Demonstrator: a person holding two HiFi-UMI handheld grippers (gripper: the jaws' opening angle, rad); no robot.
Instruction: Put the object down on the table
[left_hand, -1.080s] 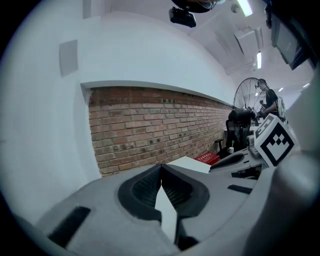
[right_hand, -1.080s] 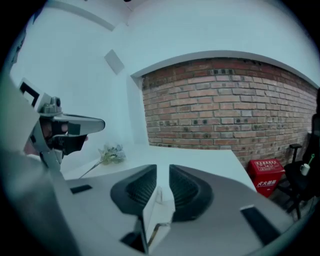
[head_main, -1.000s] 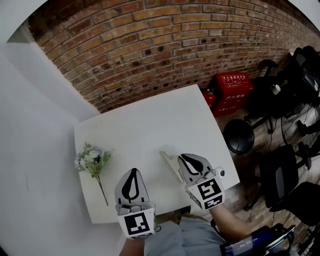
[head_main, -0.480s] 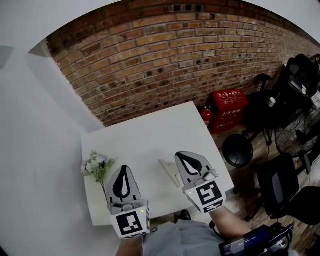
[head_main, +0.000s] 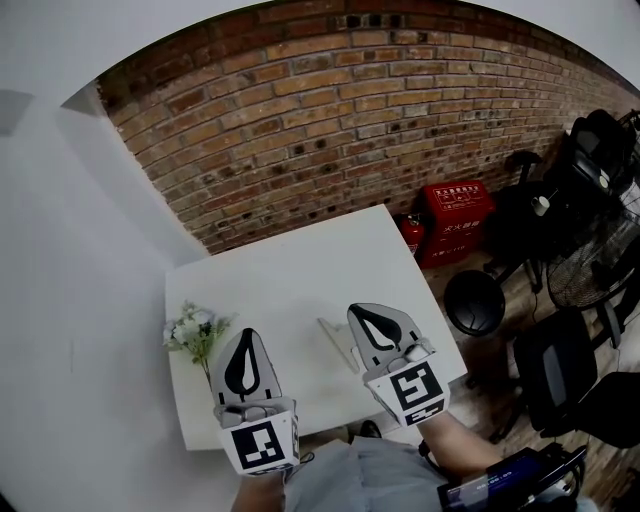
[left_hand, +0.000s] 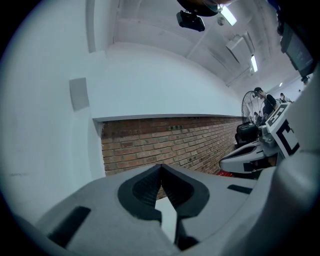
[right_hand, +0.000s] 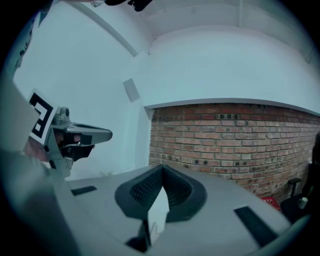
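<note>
Two grippers level over the white table (head_main: 300, 262), left gripper (head_main: 247, 342) and right gripper (head_main: 362, 314) both with jaws pressed together and empty, white wedge-shaped object (head_main: 335, 336) lying on the table beside the right one, flower bunch (head_main: 195, 332) at the table's left edge, red box (head_main: 457, 215) past its far right corner.

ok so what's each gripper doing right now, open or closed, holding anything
left gripper: closed, holding nothing
right gripper: closed, holding nothing
</note>
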